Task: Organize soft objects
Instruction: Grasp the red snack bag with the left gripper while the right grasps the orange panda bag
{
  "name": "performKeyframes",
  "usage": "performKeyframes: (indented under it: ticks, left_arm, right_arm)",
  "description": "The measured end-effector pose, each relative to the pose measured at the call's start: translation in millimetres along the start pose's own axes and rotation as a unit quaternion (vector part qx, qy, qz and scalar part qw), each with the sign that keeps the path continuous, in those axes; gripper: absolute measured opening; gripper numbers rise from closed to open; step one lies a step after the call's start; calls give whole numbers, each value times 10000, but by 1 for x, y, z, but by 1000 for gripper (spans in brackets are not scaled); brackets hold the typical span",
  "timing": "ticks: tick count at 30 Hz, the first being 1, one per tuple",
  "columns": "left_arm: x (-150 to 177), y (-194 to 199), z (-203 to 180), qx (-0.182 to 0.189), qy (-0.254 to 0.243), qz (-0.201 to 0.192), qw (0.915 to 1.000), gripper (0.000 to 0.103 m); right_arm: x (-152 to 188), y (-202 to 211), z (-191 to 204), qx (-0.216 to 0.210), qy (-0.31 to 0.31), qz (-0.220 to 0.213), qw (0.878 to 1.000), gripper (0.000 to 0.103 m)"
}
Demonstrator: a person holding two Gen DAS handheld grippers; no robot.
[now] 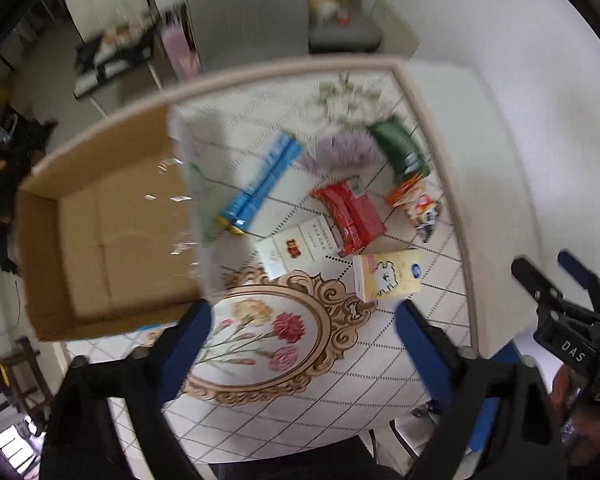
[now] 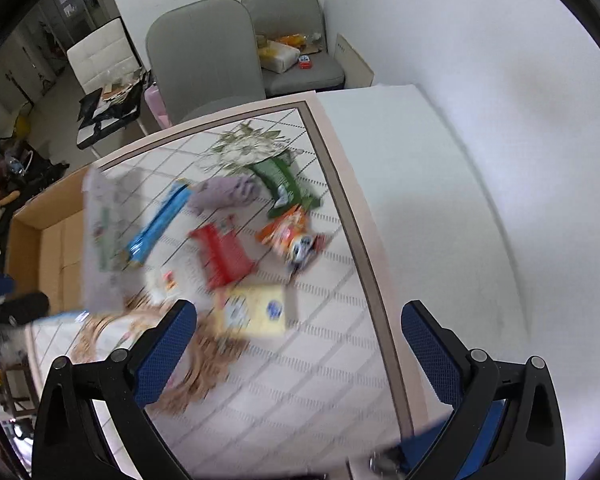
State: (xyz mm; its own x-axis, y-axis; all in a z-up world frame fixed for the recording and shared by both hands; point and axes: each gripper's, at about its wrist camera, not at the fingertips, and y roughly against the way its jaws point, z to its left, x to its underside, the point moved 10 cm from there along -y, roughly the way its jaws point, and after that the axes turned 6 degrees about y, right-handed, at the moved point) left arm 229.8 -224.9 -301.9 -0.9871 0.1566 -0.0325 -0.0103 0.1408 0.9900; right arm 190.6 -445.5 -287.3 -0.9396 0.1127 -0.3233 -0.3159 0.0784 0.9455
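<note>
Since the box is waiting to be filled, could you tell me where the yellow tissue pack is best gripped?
I would take the yellow tissue pack across its two long sides, coming straight down from above. It lies flat on the table, apart from the red packet, so both edges look free. The left claw is open and nearest. The pack is soft, so a gentle squeeze near its middle should do.

Domestic dining room. Indicators: floral-patterned tabletop (image 2: 308,360); two grey upholstered chairs (image 2: 204,56) at 12 o'clock; white chair (image 2: 100,54) and household clutter (image 2: 4,184) at 10 o'clock.
</note>
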Motion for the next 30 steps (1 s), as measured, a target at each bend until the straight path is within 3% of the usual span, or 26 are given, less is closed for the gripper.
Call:
performKeyframes:
  ticks: [3, 9, 11, 13, 16, 19, 22, 26, 27, 30]
  left_arm:
    - [-21, -46, -11, -151, 51, 260, 9995, 75]
    - [-35, -121, -27, 193, 494, 1005, 9935, 75]
    - [-40, -134, -31, 270, 572, 1143, 9914, 75]
    - [-43, -143, -35, 358, 637, 1245, 9895, 75]
    - [-48, -155, -46, 524, 703, 1454, 9855, 76]
    - [-52, -172, -57, 522, 806, 1684, 9810, 76]
    - [-56, -197, -66, 285, 762, 1917, 9781, 76]
    - [-59, -216, -70, -119, 604, 1931, 9793, 76]
    - [-59, -217, -72, -217, 496, 1853, 9812, 64]
    - [-60, -219, -81, -417, -32, 1603, 9862, 57]
  right_arm:
    - [-17, -72, -6, -78, 313, 329, 9989, 98]
    - [-15, -173, 16, -553, 1026, 1335, 9842, 92]
    - [-12, -195, 20, -663, 1094, 1578, 9791, 80]
    - [-7, -208, 17, -597, 1089, 1805, 9757, 63]
    - [0, -214, -1, -388, 792, 2042, 9749, 54]
    - [13, -216, -23, -273, 171, 2315, 9723, 54]
    - [16, -215, -30, -622, -239, 2254, 9720, 55]
    - [15, -217, -36, -769, -214, 2311, 9696, 56]
    - [14, -216, -36, -763, -167, 2338, 9691, 56]
    - [2, -206, -38, -763, 84, 2269, 9709, 58]
